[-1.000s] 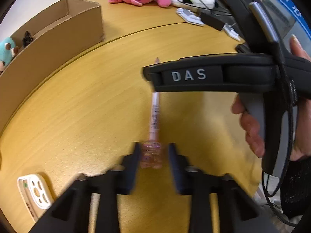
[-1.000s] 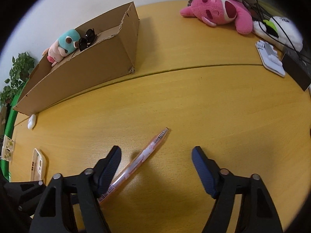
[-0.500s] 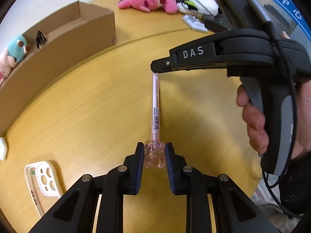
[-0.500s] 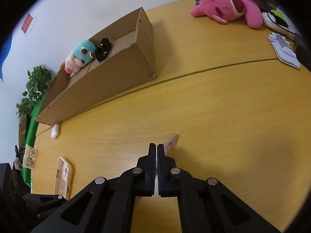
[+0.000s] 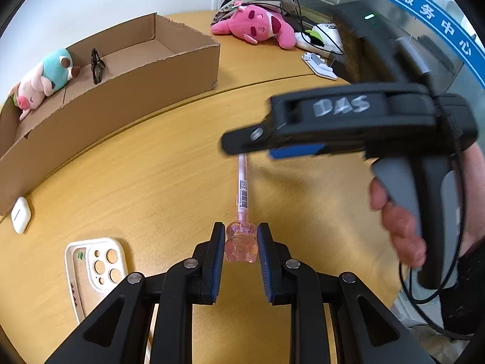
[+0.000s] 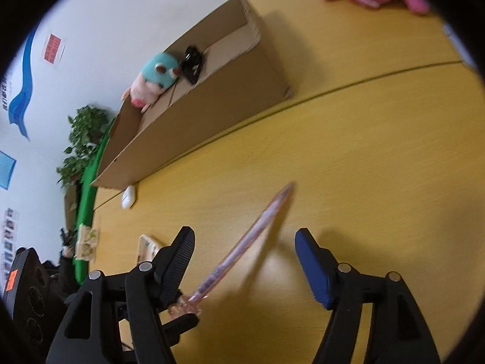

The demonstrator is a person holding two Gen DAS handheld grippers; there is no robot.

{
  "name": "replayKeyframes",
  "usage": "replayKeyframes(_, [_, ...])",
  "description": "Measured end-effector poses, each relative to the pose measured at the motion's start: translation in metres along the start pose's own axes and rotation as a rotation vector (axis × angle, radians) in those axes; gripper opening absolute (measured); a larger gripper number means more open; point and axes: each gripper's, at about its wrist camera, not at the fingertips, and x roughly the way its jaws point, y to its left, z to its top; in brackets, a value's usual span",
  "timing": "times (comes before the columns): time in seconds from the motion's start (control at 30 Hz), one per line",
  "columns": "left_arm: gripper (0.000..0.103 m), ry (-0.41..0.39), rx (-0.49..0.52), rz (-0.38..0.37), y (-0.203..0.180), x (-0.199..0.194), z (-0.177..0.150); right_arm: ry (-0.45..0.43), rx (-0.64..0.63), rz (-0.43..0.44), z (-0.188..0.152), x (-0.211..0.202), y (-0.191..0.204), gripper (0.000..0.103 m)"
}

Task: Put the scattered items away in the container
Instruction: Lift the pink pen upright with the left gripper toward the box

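My left gripper [image 5: 241,244] is shut on the clear pink topper of a pink pen [image 5: 242,182], which points away from it, just above the wooden table [image 5: 151,182]. The right gripper [image 5: 233,145] hovers over the pen's far end with a hand on its grip. In the right wrist view its jaws [image 6: 245,242] are opening; the pen [image 6: 251,236] runs slantwise between them and neither pad touches it. The cardboard box [image 5: 121,91] stands at the back left, holding a teal and pink plush pig [image 5: 42,79] and black sunglasses [image 5: 97,65].
A white phone case [image 5: 97,267] lies at the near left and a white earbud case [image 5: 20,219] by the box's corner. A pink plush [image 5: 257,25], a white plush, cables and a black device crowd the far right. A potted plant [image 6: 85,142] stands beyond the table.
My left gripper closed on the pen's topper and lifted it slightly. The right gripper snapped shut half a second ago and stands wide again, rolled to the left.
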Motion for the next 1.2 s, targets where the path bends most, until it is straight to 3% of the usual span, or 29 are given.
replayKeyframes(0.07, [0.022,-0.008,-0.001,-0.007,0.002,-0.007,-0.006,0.039,0.009,0.012,0.0,0.014,0.003,0.059])
replayKeyframes(0.13, [0.022,-0.019,0.002,0.004,0.001,-0.011,-0.008,0.057,0.017,0.018,0.001,0.024,0.006,0.046])
replayKeyframes(0.2, [0.022,-0.028,-0.004,0.021,0.006,-0.015,-0.009,0.051,0.027,0.009,0.003,0.03,0.007,0.024])
replayKeyframes(0.23, [0.022,-0.032,-0.017,0.014,0.011,-0.017,-0.01,0.045,0.03,0.006,0.004,0.031,0.008,0.022])
replayKeyframes(0.53, [0.022,-0.057,-0.082,-0.018,0.033,-0.023,-0.01,-0.061,-0.059,0.026,0.013,0.012,0.044,0.014])
replayKeyframes(0.8, [0.022,-0.135,-0.154,-0.025,0.062,-0.048,0.009,-0.179,-0.268,0.022,0.026,-0.017,0.123,0.01])
replayKeyframes(1.2, [0.022,-0.259,-0.231,0.063,0.128,-0.107,0.056,-0.23,-0.487,0.066,0.078,-0.014,0.222,0.009])
